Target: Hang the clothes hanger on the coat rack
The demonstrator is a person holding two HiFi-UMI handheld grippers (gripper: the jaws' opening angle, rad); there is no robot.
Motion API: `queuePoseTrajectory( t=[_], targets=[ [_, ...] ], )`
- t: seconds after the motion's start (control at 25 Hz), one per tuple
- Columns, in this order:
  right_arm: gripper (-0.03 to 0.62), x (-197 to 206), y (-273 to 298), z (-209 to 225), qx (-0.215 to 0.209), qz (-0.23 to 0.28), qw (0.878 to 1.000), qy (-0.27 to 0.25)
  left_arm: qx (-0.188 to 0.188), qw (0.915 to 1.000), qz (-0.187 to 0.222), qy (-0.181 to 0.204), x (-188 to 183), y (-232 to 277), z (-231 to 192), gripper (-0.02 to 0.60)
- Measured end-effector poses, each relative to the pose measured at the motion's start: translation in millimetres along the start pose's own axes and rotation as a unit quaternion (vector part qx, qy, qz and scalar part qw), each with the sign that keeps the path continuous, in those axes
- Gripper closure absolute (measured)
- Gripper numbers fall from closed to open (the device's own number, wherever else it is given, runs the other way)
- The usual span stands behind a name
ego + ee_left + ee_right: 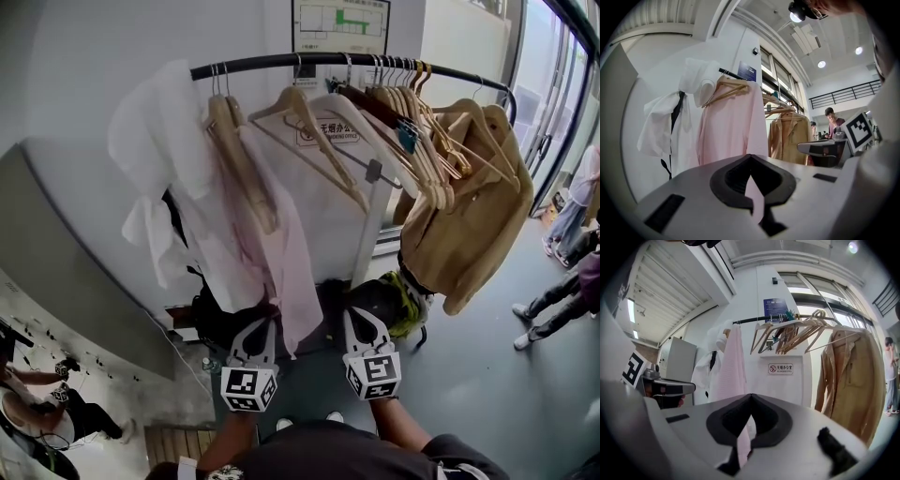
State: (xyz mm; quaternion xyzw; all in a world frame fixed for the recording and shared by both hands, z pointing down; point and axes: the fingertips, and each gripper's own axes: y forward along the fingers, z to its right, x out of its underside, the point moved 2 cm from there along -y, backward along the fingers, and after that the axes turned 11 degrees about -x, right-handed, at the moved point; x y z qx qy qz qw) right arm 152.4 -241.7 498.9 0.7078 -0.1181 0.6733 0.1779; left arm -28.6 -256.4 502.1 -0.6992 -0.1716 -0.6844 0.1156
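left gripper [262,328] and right gripper [359,317] are hovering below the coat rack [281,61], jaws pressed together, empty. clothes hanger [247,167] is looking light, stiff; grip its neck.

Tan jacket [469,225] hanging right; no-smoking sign [780,368] on wall; bystanders [562,305] far right.

1. Head view: the camera sits above and in front of the coat rack rail [347,59], facing forward and steeply down. The rail crosses the top of the frame.
2. Left gripper view: the camera rides the left gripper [265,324], below the rail, facing its left end at close range.
3. Right gripper view: the camera rides the right gripper [357,315], below the rail, facing it from somewhat farther back.
4. Shared coverage: all three views include the rail, the pink shirt [281,253] and the tan coat [469,206].
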Motion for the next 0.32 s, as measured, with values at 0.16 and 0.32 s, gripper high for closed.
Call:
queuePoseTrajectory(
  t=[0.16, 0.32],
  targets=[
    [0.580, -4.9, -1.9, -3.4, 0.013, -0.007, 0.999, -0.047, -0.001, 1.0000, -0.002, 0.000, 0.4, -1.3, -0.3, 0.580],
    [0.580, -6.2, -4.5, -7.5, 0.017, -0.009, 0.998, -0.066, 0.001, 1.0000, -0.002, -0.001, 0.2, -2.9, 2.4, 0.580]
  ],
)
